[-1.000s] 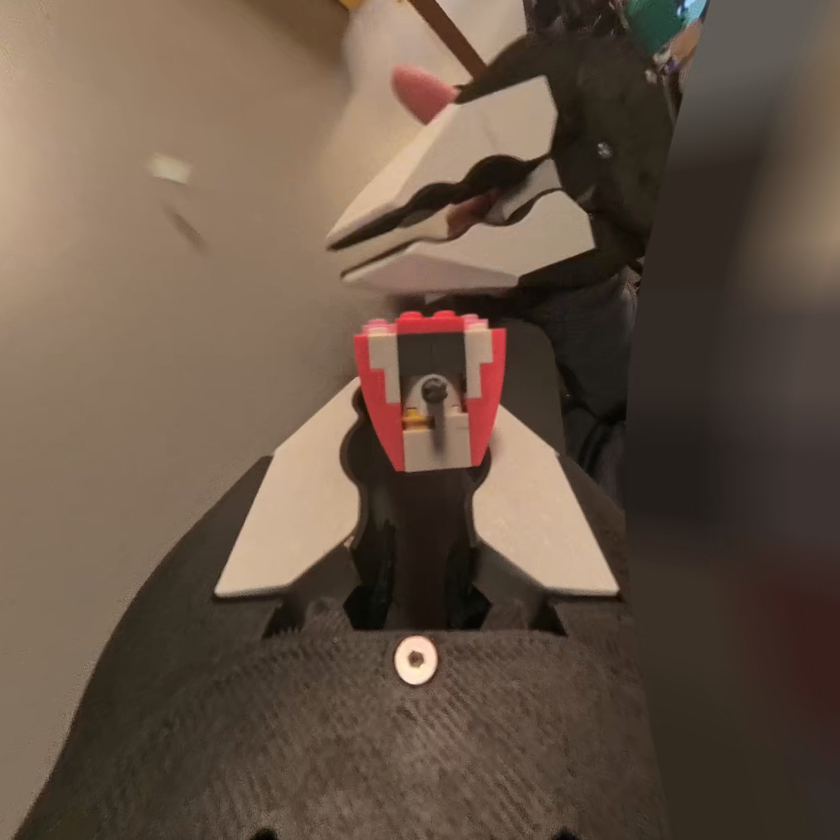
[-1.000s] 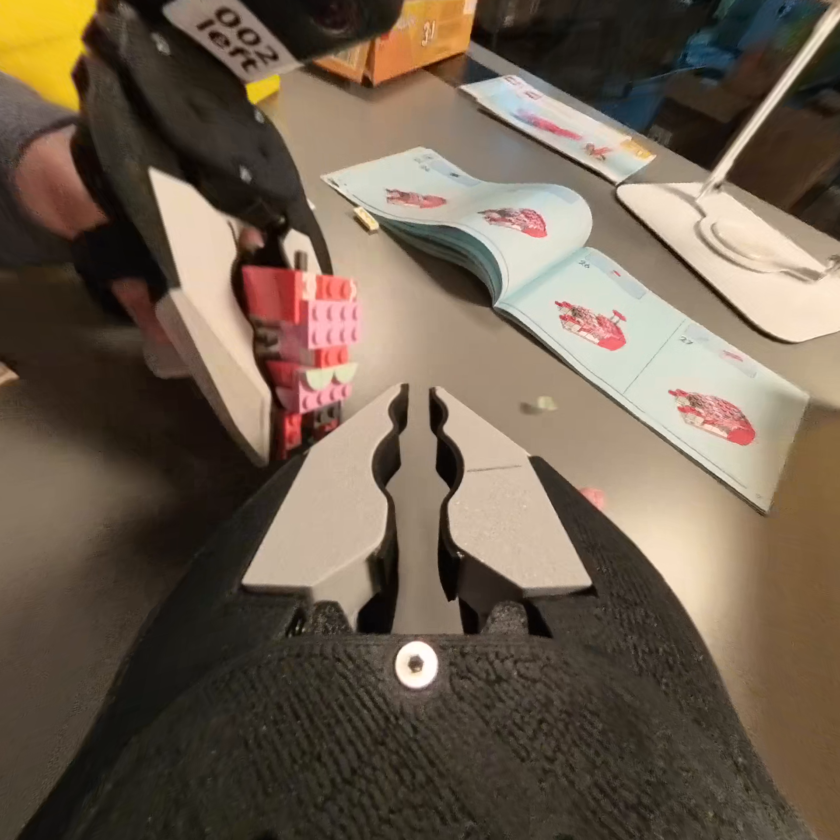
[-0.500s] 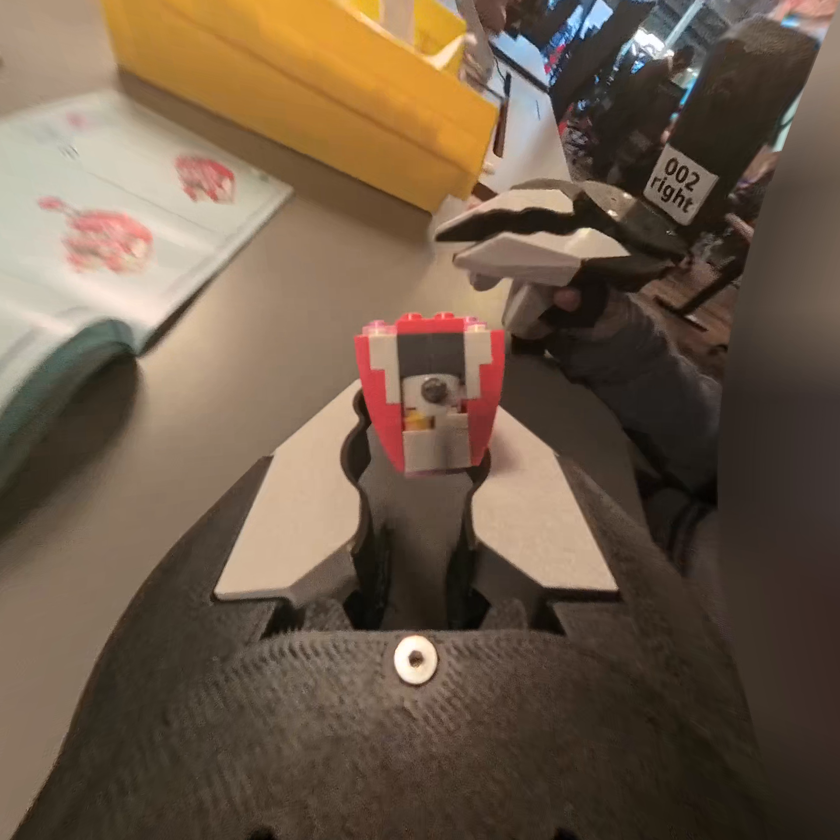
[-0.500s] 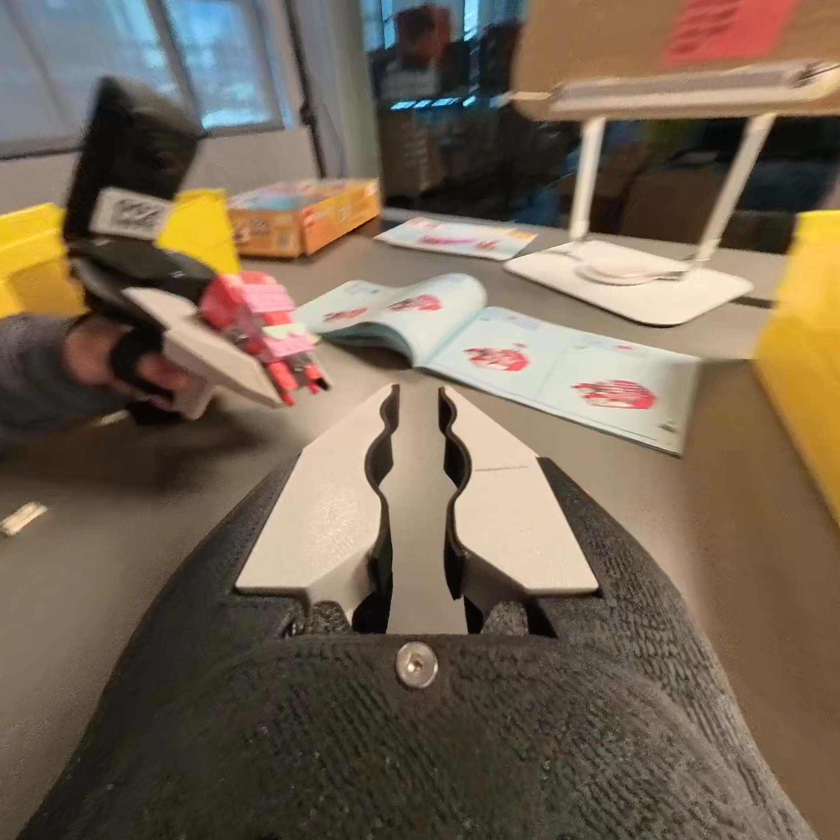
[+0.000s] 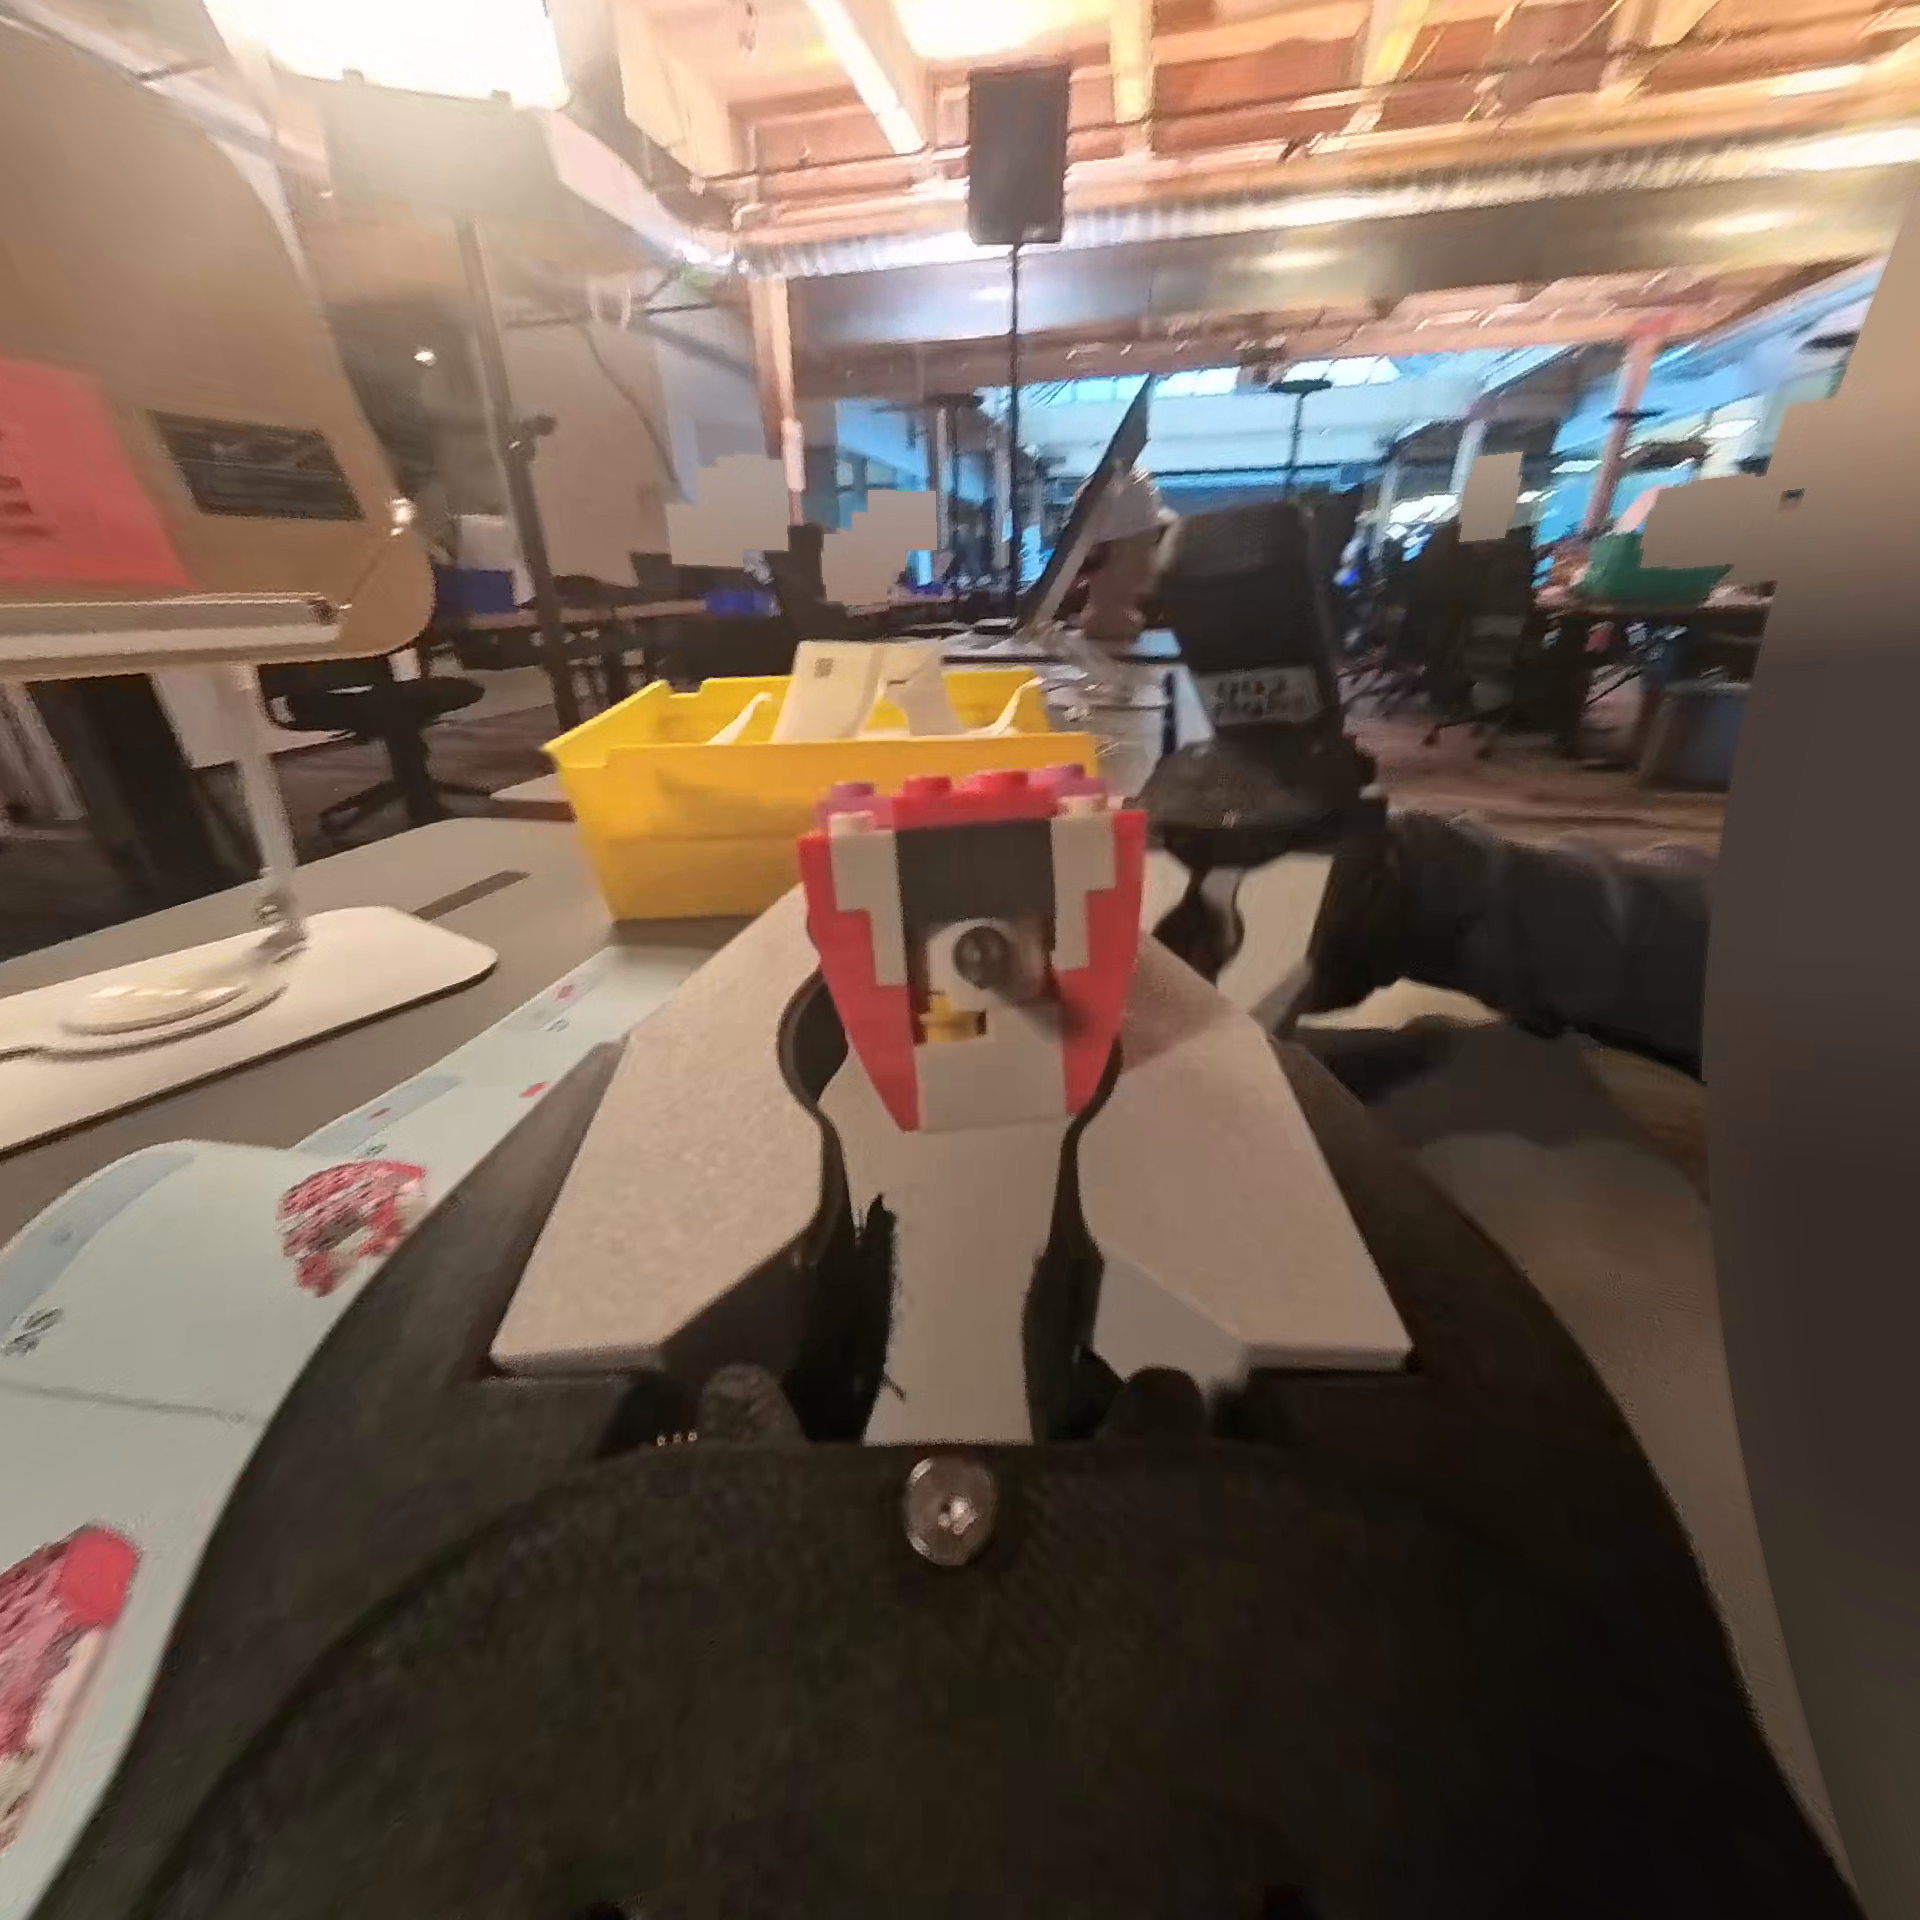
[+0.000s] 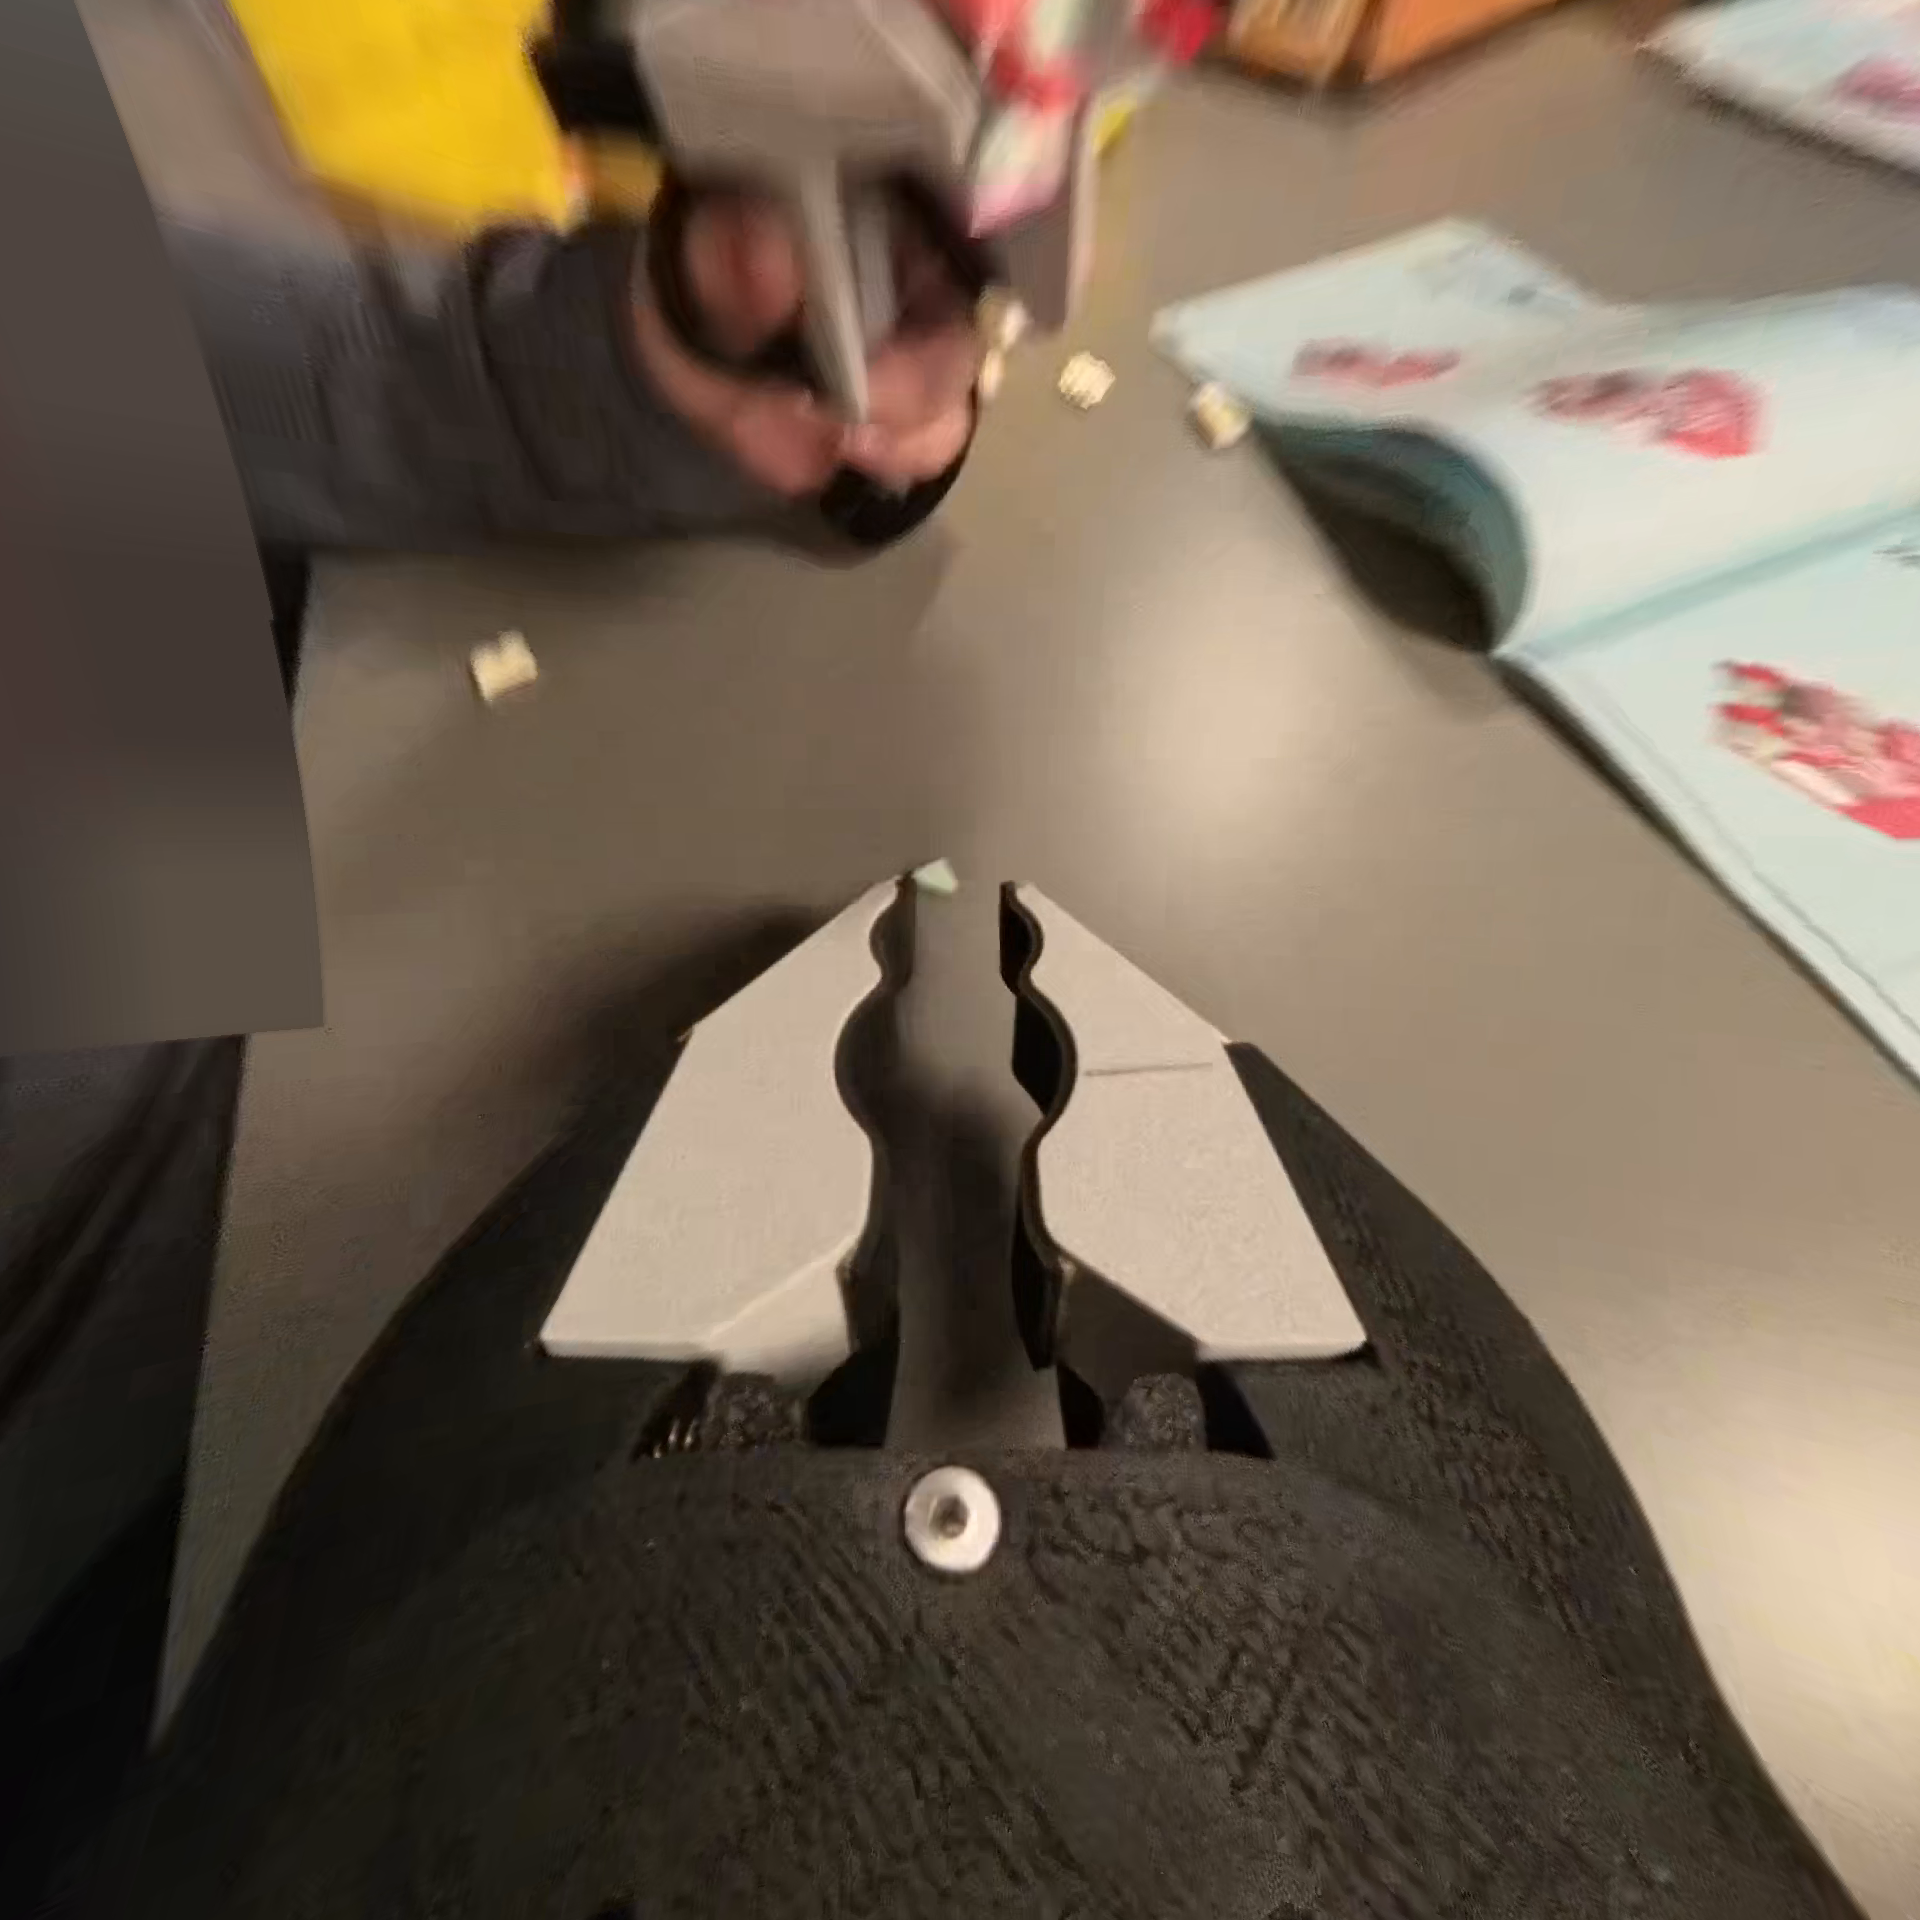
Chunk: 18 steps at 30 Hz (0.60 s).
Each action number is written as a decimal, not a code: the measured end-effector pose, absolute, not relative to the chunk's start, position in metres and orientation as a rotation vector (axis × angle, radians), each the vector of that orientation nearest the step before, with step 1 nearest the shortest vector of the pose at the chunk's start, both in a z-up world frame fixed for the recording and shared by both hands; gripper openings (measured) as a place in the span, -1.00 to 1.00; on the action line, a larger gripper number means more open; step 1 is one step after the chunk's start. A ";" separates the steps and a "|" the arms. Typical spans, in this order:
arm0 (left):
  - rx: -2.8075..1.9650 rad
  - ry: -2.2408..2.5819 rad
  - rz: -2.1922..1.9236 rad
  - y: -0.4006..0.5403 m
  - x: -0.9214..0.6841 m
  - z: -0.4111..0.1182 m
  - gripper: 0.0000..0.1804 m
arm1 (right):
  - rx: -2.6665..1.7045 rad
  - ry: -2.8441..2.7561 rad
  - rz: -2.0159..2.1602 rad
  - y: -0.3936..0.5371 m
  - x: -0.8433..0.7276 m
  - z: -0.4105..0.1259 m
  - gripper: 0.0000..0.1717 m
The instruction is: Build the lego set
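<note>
1. Two grippers are over the grey table point(image 6: 1195, 748), and the left gripper point(image 5: 971, 997) is clenched on a red, white and black brick model point(image 5: 971, 935), both fingers pressing its sides, held up off the table.
2. Beyond that model sits a yellow bin point(image 5: 727, 810); a lamp base point(image 5: 260, 977) lies well left of the model, and an open booklet point(image 5: 208, 1247) lies below and left of it.
3. The right gripper point(image 6: 956, 894) is released, its jaws a little apart and gripping nothing, low over the table.
4. A small pale green piece point(image 6: 935, 878) lies on the table just beside its left fingertip; I cannot tell whether they touch.
5. Small tan bricks point(image 6: 504, 665) lie scattered farther off on the table.
</note>
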<state>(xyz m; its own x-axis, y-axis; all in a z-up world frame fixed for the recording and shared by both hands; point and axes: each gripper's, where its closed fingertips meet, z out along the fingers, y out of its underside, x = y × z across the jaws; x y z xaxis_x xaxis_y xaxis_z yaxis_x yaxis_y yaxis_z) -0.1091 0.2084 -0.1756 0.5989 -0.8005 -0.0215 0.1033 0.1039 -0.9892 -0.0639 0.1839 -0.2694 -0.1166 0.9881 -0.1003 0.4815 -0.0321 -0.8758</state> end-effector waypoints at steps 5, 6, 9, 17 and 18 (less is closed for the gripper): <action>-1.238 0.672 -0.868 0.199 -0.108 -0.167 -0.60 | -1.551 -1.791 0.958 0.173 -0.080 -0.287 -0.86; -1.235 0.674 -0.872 0.199 -0.108 -0.167 -0.61 | -1.555 -1.804 0.935 0.174 -0.081 -0.289 -0.86; -1.233 0.686 -0.881 0.197 -0.107 -0.168 -0.61 | -1.575 -1.837 0.916 0.173 -0.082 -0.295 -0.85; -1.229 0.712 -0.888 0.195 -0.104 -0.169 -0.60 | -1.577 -1.836 0.886 0.176 -0.084 -0.296 -0.96; -1.227 0.716 -0.884 0.195 -0.104 -0.169 -0.60 | -1.576 -1.835 0.880 0.177 -0.084 -0.296 -0.97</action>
